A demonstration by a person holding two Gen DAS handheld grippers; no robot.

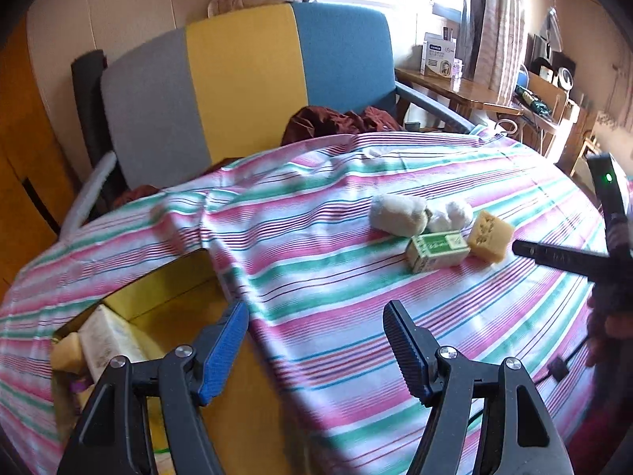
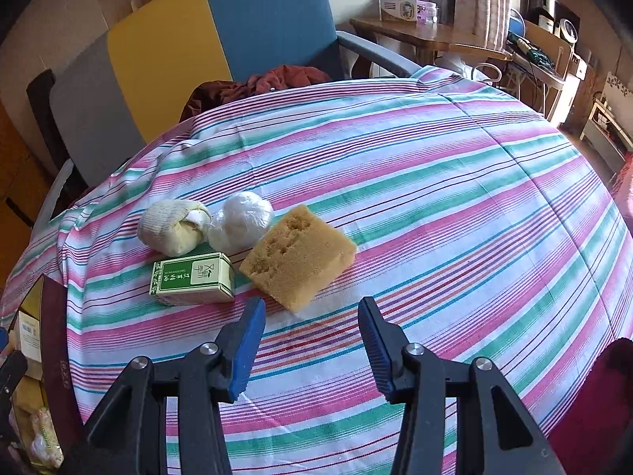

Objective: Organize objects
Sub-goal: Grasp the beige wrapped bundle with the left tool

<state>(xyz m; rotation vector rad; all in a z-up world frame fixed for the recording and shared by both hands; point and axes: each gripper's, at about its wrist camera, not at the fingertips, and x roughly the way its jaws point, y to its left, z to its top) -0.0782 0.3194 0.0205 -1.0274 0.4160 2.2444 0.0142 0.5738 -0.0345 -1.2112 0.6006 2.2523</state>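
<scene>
Sponge block, tan and porous, wedge-cut (image 2: 298, 255) is the largest of four loose items clustered on the pink-green-white striped tablecloth (image 2: 455, 198), lying just ahead and slightly left of the right gripper (image 2: 312, 308); its long axis runs diagonally, near-left corner to far-right, and that near corner sits almost between the blue-padded jaws. Right gripper is wide open, holding nothing. Next in size, a cream rolled cloth bundle (image 2: 174, 231) sits at the far left of the cluster, touching or nearly touching a white crinkly plastic-wrapped ball (image 2: 241, 225) beside it. Smallest, a green-and-white printed cardboard carton (image 2: 192, 278) lies flat in front of those two, long axis roughly crosswise to the right gripper, just left of the sponge with a narrow gap. Left gripper (image 1: 316, 316) is also spread open and empty, hovering over the table edge near an open yellow cardboard box (image 1: 166, 297) that already holds a few packets — likely the destination. From the left wrist view the cluster is well apart, off to the far right, so the right hand is clearly nearer. Judgement: the sponge looks like the next pick for the right gripper — jaws would need a slight turn to span its short side rather than the diagonal.
</scene>
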